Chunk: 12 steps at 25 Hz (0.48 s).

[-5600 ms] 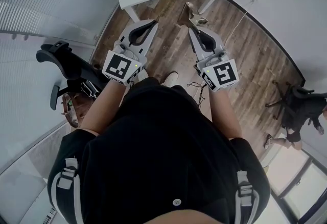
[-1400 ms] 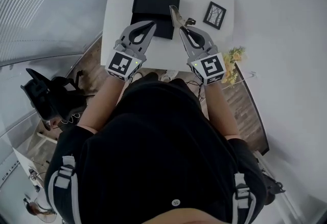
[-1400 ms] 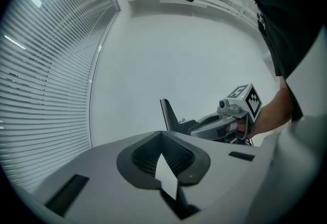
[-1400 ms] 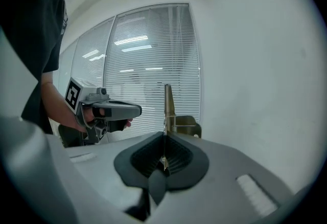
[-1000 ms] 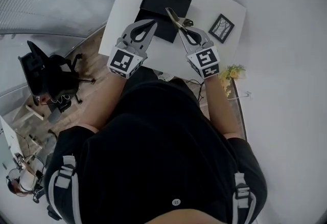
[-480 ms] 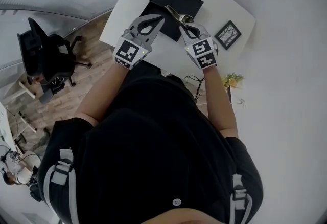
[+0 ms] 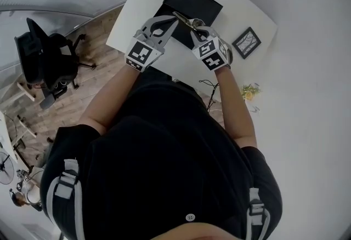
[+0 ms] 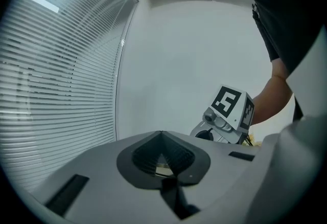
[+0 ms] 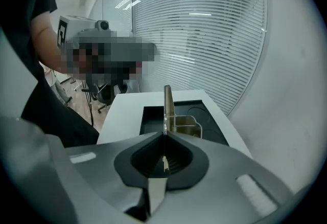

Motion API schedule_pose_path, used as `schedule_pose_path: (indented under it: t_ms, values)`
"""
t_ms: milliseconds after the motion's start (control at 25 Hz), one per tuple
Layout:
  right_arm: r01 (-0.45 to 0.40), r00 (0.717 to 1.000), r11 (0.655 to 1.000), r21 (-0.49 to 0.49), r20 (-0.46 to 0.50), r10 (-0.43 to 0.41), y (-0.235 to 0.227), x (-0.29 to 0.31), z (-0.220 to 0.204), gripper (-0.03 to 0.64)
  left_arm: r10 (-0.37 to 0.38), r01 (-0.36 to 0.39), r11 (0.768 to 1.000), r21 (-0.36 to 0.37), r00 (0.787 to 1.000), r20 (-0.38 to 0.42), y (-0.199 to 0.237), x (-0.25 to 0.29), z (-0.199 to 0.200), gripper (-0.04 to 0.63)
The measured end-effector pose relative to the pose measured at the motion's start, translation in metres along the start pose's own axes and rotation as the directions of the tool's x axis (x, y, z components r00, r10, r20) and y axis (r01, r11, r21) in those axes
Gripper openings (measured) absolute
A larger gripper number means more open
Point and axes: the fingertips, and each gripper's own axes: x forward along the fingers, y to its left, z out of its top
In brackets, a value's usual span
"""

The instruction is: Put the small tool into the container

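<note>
While both grippers hang over the white table (image 7: 140, 6), the right gripper (image 7: 195, 28) has its jaws pressed together on the small tool (image 7: 184, 18) – a thin, brass-coloured metal piece pinched at one end. In the right gripper view, the tool (image 9: 167, 108) sticks straight out past the jaw tips of the right gripper (image 9: 163, 137), with a sprung wire loop on its side. Its free end points over the black container (image 9: 151, 119).

The container (image 7: 200, 0) is a shallow, open black box lying near the table's far edge. In the head view, the tool reaches from the right gripper across the container's near rim, its tip above the left part of the box. No view shows whether it touches the box.

The left gripper (image 7: 173, 21) has its tips just beside the tool's free end, over the same near rim. In the left gripper view, the jaws of the left gripper (image 8: 162, 134) are closed on each other with nothing held between them – the right gripper's marker cube (image 8: 232, 108) shows beyond.

A small picture frame (image 7: 247, 43) lies towards the table's right edge, apart from the container.
</note>
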Motion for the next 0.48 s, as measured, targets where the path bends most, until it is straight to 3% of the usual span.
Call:
schedule_pose_path:
  t_ms: [120, 480]
  values:
    - [-0.024, 0.999, 0.999, -0.023, -0.048, 0.023, 0.001, 0.015, -0.005, 0.014, 0.005, -0.005, 1.0, -0.021, 1.0, -0.012, 0.01, 0.003, -0.009, 0.008]
    - [-0.101, 0.983, 0.994, 0.027, -0.154, 0.104, 0.003, 0.053, -0.023, 0.015, -0.008, 0.006, 0.999, -0.044, 0.999, -0.039, 0.025, 0.011, -0.025, 0.008]
